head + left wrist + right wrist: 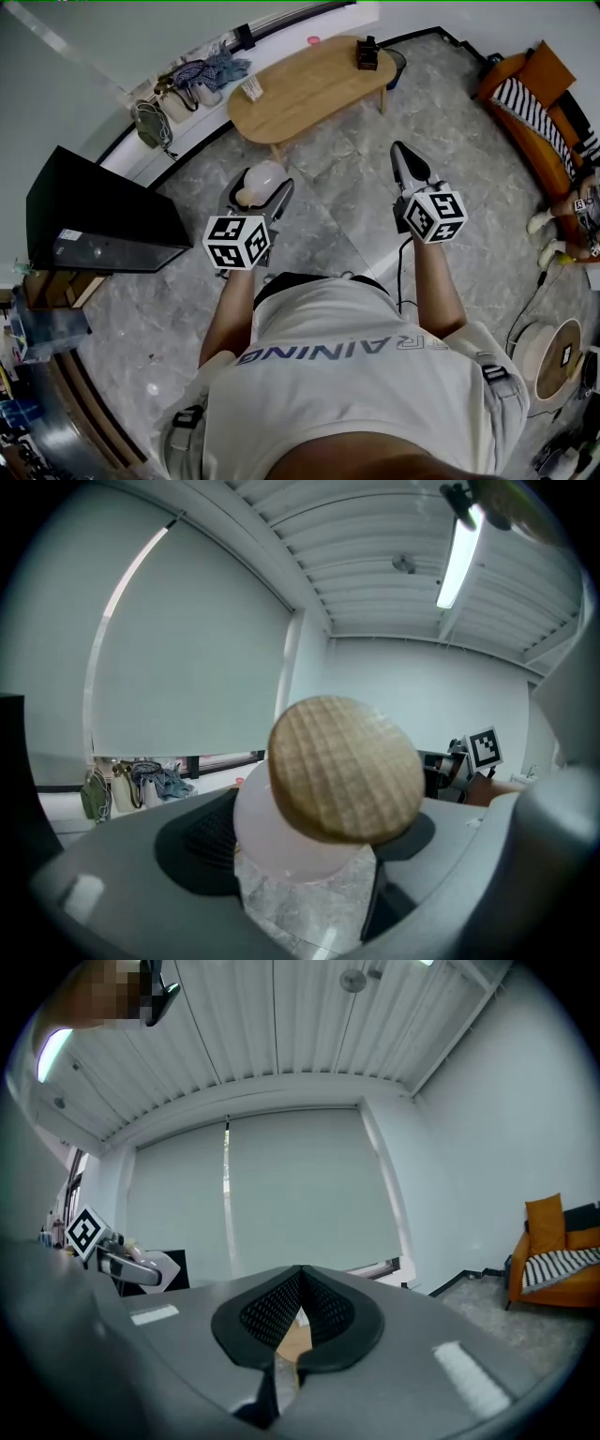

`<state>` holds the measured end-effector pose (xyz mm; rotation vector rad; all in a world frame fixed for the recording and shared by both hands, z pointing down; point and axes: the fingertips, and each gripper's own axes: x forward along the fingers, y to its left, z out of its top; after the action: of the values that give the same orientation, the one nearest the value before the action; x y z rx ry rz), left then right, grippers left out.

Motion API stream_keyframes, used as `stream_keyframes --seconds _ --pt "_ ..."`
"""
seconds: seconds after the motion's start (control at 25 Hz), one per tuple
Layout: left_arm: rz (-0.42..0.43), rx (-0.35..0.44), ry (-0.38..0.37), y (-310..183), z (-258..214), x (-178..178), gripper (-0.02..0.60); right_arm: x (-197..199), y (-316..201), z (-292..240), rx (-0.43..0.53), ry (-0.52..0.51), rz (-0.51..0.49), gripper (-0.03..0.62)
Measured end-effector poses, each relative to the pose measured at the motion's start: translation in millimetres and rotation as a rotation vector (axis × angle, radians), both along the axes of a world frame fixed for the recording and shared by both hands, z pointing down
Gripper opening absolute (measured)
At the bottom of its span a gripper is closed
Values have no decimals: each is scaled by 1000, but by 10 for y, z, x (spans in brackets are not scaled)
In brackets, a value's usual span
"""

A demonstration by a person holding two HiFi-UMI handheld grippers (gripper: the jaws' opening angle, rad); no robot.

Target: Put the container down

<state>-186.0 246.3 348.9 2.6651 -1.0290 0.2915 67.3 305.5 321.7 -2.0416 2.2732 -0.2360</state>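
- Pinching container (281, 850) in left claw (255, 192), clamped on its frosted white sides.
- Capped with round wood lid (344, 769), facing the left gripper view.
- Held in the air over grey stone floor (328, 187), on near side of oval wood worktop (309, 89), not touching it.
- Pressed together at the tips on right claw (298, 1309); nothing between, only a thin gap lower down.
- Raised about level with the left one, well apart from it.
- On worktop: small dark item (367, 53) at far end, pale item (251, 89) at left end.
- Black cabinet (98, 211) at left, orange sofa (530, 94) at far right.
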Motion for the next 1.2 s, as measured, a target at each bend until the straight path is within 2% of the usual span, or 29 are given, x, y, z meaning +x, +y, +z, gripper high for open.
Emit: stream_keyframes --seconds 0.2,0.6,0.96,1.2 --pt "-10 -29 -17 24 111 325 396 395 57 171 -36 -26 1 15" --pt "65 -69 -28 -378 279 1009 396 926 -141 425 -100 -56 37 15" --pt "149 -59 6 -1277 157 1674 396 1416 -899 171 -101 -5 92 15" --pt "157 -65 6 -2028 133 1704 396 1323 -1726 141 -122 12 67 15"
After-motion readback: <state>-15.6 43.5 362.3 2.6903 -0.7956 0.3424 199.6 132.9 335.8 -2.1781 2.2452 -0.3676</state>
